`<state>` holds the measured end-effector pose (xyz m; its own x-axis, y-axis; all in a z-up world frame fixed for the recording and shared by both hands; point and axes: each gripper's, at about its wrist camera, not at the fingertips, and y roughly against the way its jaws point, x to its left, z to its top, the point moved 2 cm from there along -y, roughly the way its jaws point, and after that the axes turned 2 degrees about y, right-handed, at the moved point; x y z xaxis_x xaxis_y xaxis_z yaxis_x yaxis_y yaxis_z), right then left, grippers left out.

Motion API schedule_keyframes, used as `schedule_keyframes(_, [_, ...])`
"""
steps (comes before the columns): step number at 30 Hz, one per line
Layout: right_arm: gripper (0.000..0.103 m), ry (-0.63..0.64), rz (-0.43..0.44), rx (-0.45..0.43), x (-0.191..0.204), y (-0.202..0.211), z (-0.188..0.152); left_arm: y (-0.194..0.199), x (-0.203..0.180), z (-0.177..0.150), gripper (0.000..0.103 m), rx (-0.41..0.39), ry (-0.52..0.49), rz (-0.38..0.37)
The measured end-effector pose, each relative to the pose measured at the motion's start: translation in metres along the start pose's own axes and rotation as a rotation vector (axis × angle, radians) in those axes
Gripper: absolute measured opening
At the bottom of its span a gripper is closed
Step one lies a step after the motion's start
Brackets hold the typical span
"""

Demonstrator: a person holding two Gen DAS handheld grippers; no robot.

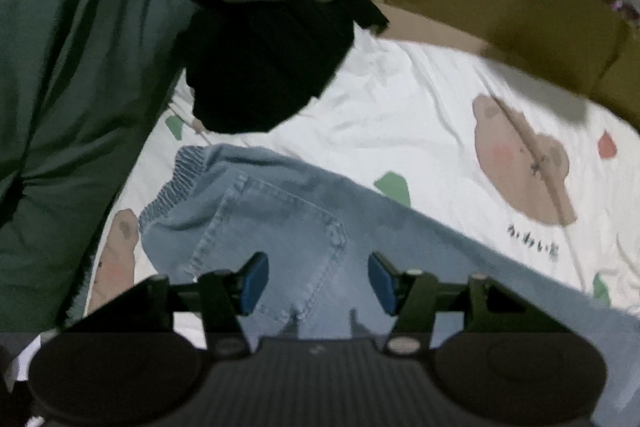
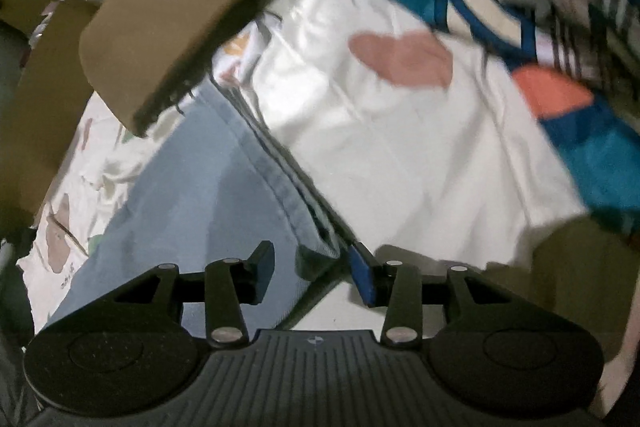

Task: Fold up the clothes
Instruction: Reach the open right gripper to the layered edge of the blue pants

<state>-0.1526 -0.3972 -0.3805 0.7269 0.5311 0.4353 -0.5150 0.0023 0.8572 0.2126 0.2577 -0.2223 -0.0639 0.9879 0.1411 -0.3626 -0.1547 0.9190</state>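
Left tool (image 1: pixel 318 281) apart over faded denim jeans (image 1: pixel 280 219) pocket stitching, right tool (image 2: pixel 316 273) apart around hem, crumpled bear-print sheet (image 1: pixel 400 115).

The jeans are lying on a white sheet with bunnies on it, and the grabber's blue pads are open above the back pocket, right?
Nearly. The pictures on the white sheet are brown bears, not bunnies, as the left wrist view shows. The rest holds: the jeans lie on it, and the left gripper has its blue pads apart above the back pocket.
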Motion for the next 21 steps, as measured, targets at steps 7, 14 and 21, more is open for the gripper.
schedule_keyframes(7, [0.049,-0.087,0.000,0.024,-0.012,-0.019,-0.014,-0.016,-0.019,-0.002,0.059,0.021,-0.044,0.002])
schedule_keyframes(14, [0.050,-0.147,0.103,0.025,-0.022,-0.031,-0.016,-0.029,-0.035,-0.005,0.059,0.031,-0.086,-0.018])
schedule_keyframes(21, [0.048,-0.168,0.177,0.000,-0.021,-0.019,-0.012,-0.041,-0.032,-0.015,0.060,0.055,-0.101,-0.016])
